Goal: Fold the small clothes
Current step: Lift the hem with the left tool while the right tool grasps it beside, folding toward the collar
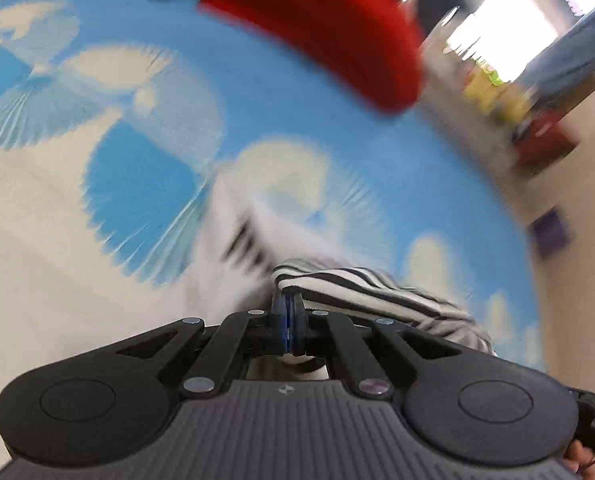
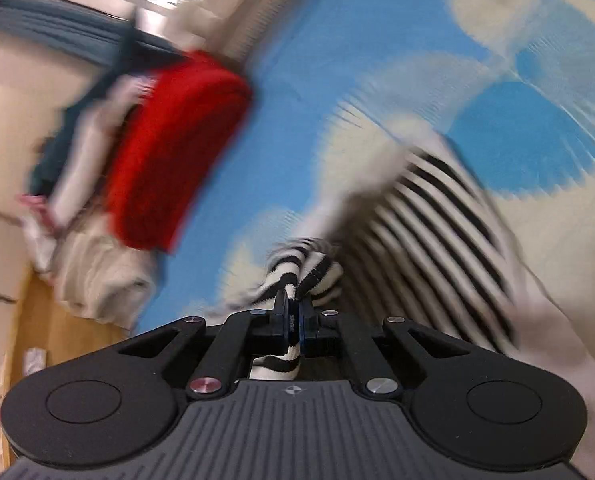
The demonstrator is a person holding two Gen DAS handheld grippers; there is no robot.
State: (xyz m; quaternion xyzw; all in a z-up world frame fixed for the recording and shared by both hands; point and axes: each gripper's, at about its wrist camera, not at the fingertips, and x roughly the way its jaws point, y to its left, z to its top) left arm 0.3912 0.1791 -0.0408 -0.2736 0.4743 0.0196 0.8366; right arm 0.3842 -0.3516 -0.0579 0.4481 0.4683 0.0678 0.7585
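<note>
left wrist view: the left gripper (image 1: pixel 288 322) has its two blue-padded fingers pressed together on a fold of the striped garment (image 1: pixel 369 292), a black-and-white piece of cloth. the pinched edge bunches up just above the fingertips, and the cloth trails off to the right and downward past the gripper body. a blurred part of the same garment runs up and to the left from the fingers. beneath it lies the blue sheet (image 1: pixel 257 92), printed with pale cloud-like and fan-like shapes. a folded red cloth (image 1: pixel 321 28) lies on the sheet near the top of the view, well apart from the striped garment. the room beyond the sheet's edge is too blurred to read.

right wrist view: the right gripper (image 2: pixel 295 314) is likewise closed on the striped garment (image 2: pixel 437 216), its fingers clamping a bunched edge that bulges out just above the tips; a bit of striped cloth also shows below, between the finger bases. from the pinch the garment spreads up and to the right over the blue sheet (image 2: pixel 297 80), its stripes smeared by motion blur. the red cloth (image 2: pixel 177 148) sits to the left, at the sheet's edge, touching a pile of clothes (image 2: pixel 89 264) in cream, white and dark teal beside it. a strip of wooden floor (image 2: pixel 45 320) shows at lower left.
</note>
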